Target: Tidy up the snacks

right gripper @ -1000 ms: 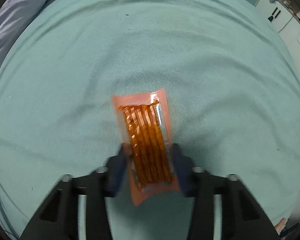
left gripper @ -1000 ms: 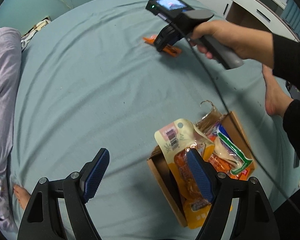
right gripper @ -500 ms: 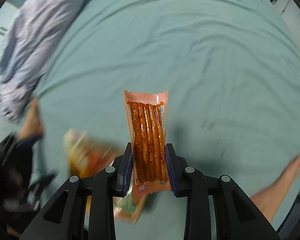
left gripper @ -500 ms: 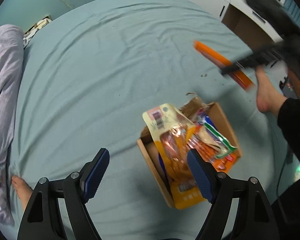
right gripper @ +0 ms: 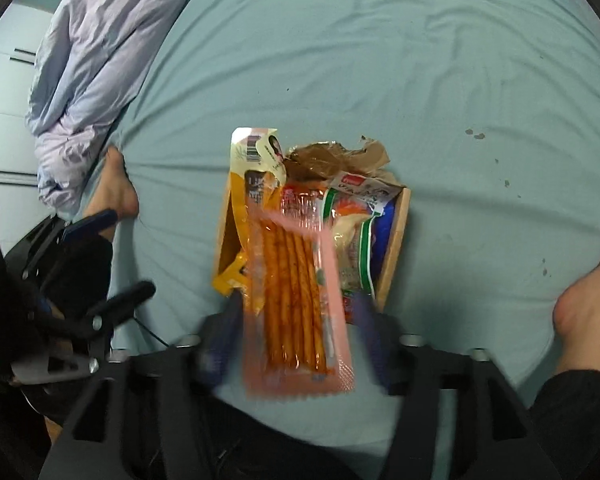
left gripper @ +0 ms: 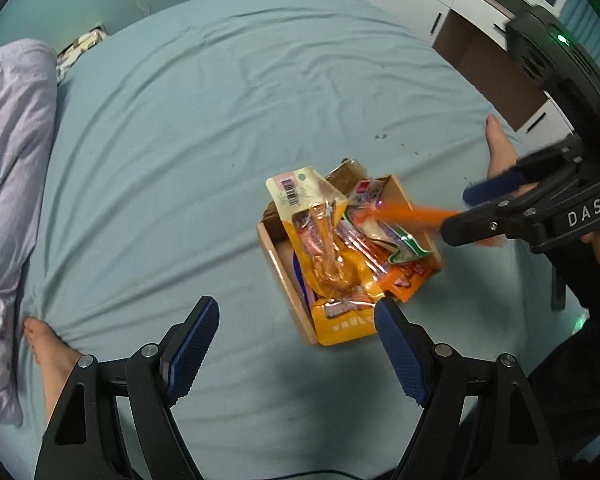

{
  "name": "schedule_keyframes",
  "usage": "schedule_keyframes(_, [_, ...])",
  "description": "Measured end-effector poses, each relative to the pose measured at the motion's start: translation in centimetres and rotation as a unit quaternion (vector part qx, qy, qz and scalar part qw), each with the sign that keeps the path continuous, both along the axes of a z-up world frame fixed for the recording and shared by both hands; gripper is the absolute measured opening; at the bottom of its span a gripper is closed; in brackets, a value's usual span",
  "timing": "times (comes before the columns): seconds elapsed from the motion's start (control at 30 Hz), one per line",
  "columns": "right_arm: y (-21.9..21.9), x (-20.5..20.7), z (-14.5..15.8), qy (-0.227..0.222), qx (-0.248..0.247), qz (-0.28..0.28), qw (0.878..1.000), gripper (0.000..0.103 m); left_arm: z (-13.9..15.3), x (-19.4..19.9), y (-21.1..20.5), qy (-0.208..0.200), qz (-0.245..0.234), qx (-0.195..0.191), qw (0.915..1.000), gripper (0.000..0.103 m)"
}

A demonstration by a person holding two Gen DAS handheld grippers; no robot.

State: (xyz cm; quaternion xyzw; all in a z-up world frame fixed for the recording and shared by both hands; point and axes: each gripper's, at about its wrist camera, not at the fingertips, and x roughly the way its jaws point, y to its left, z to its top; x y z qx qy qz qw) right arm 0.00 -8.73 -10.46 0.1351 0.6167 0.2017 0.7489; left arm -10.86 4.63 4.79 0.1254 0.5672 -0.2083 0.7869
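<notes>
- Orange and pink plastic film makes up the packet of spicy sticks (right gripper: 296, 304), so it should be light, thin and floppy, slick on the outside, with brittle sticks inside that a hard squeeze could snap.
- Best hold, I judge, is across its width near one end, on the flat sealed margin or lightly over the sticks.
- The right gripper (right gripper: 296, 344) has the packet between its fingers at the lower end; motion blur hides whether the pads are pressing it or have let go, so I cannot tell.
- The packet hangs just above the cardboard box (left gripper: 274, 256), which is already crowded with a yellow pouch (left gripper: 332, 264) and a green-edged bag (right gripper: 356, 248) on the teal bedsheet (left gripper: 220, 120).
- The left gripper (left gripper: 296, 344) stands spread wide, grasping nothing, near the box's close corner.
</notes>
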Motion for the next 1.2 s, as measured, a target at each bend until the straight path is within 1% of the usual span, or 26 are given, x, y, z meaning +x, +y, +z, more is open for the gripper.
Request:
schedule_keyframes(0.07, [-1.1,-0.8,0.9,-0.022,-0.024,0.0,0.999,0.076,0.3,-0.4,-0.4,-0.012,-0.007,0.006,0.9999,0.081])
schedule_keyframes(0.1, [-1.4,-1.4,1.0,-0.026,-0.035,0.003,0.999,0.076,0.5,-0.4,-0.6,-0.018,-0.011,0.009,0.9997,0.081])
schedule_keyframes(0.2, [-1.1,-2.8,1.2,-0.009,-0.062,0.006,0.998,0.076,0.3,-0.3,-0.9,-0.025,-0.017,0.021,0.9993,0.081])
schedule_keyframes(0.3, [-1.1,-3.9,1.1,-0.001,-0.077,0.005,0.997,0.076,-0.5,0.2,-1.0,-0.017,-0.011,0.032,0.9993,0.081])
schedule_keyframes(0.4, [-0.4,-4.9,0.9,-0.027,-0.099,0.012,0.995,0.076,-1.5,0.7,-1.4,-0.006,-0.005,0.041,0.9991,0.081])
schedule_keyframes(0.5, [0.4,-5.5,0.7,-0.047,-0.121,0.023,0.991,0.076,-2.0,0.6,-1.7,-0.013,-0.005,0.055,0.9984,0.081])
schedule_keyframes(0.6, [0.9,-5.9,0.2,-0.041,-0.123,0.031,0.991,0.076,-2.3,0.4,-2.2,-0.02,-0.011,0.068,0.9974,0.081])
schedule_keyframes(0.7, [1.5,-6.0,-0.2,-0.035,-0.131,0.039,0.99,0.076,-2.4,0.3,-2.6,-0.023,-0.018,0.074,0.9968,0.081])
schedule_keyframes(0.77, [1.8,-6.0,-0.2,-0.034,-0.127,0.048,0.99,0.076,-2.4,0.3,-2.8,-0.027,-0.021,0.077,0.9964,0.081])
schedule_keyframes(1.2, [2.1,-5.5,-0.6,-0.023,-0.129,0.053,0.99,0.076,-2.9,0.8,-3.2,-0.028,-0.023,0.087,0.9956,0.081])
